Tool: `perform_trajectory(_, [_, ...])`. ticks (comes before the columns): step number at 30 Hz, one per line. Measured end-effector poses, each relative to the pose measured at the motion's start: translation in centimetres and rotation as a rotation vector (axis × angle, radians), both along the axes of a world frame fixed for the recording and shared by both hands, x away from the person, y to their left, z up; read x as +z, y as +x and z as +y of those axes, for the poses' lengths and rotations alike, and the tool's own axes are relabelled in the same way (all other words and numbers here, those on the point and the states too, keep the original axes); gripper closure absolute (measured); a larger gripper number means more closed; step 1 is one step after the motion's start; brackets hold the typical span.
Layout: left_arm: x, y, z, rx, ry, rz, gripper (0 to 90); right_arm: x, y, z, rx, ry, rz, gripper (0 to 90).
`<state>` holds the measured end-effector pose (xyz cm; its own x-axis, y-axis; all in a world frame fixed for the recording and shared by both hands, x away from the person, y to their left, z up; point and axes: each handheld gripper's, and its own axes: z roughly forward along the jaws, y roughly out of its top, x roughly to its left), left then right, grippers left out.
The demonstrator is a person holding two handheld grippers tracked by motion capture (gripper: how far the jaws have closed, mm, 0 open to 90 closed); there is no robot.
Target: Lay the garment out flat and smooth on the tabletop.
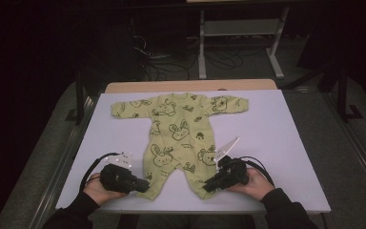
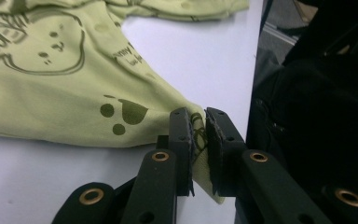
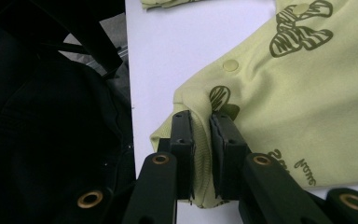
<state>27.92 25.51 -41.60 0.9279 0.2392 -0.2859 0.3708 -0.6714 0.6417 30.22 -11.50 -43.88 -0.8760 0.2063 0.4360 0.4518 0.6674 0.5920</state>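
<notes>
A light green baby romper [image 1: 178, 131] with dark animal prints lies spread flat on the white table [image 1: 276, 143], arms toward the far side, legs toward me. My left gripper [image 1: 145, 186] is shut on the cuff of the left leg; in the left gripper view the romper fabric [image 2: 74, 93] is pinched between the jaws of that gripper [image 2: 199, 123]. My right gripper [image 1: 209, 185] is shut on the cuff of the right leg; in the right gripper view the romper cloth [image 3: 307, 84] bunches between the jaws of this gripper [image 3: 200, 123].
The near table edge [image 1: 195, 210] runs just below both hands. Bare white surface lies left and right of the romper. Beyond the far edge there is a dark floor with cables [image 1: 171, 67] and a metal stand [image 1: 240, 43].
</notes>
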Motion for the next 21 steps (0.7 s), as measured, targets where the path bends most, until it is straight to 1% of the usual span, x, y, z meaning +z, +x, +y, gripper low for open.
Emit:
perform_trajectory(5, [-0.19, -0.04, 0.02, -0.009, 0.008, 0.021, 81.0, -0.23, 0.01, -0.03, 0.015, -0.011, 0.021, 79.3])
perform_trajectory(14, [-0.61, 0.06, 0.10, -0.021, 0.028, 0.057, 80.4, -0.51, -0.09, 0.14, 0.040, -0.036, 0.040, 78.9])
perform_trajectory(15, [-0.64, 0.11, 0.14, -0.021, 0.030, 0.060, 79.7, -0.54, -0.08, 0.16, 0.040, -0.038, 0.043, 77.8])
perform_trajectory(17, [-0.72, 0.18, 0.20, -0.020, 0.024, 0.069, 77.4, -0.57, -0.02, 0.20, 0.037, -0.043, 0.052, 72.6])
perform_trajectory(18, [-0.72, 0.21, 0.21, -0.019, 0.024, 0.073, 75.0, -0.56, 0.00, 0.20, 0.034, -0.044, 0.055, 70.1])
perform_trajectory(21, [-0.73, 0.30, 0.22, -0.009, 0.016, 0.076, 66.9, -0.39, 0.11, 0.10, 0.010, -0.039, 0.042, 62.5])
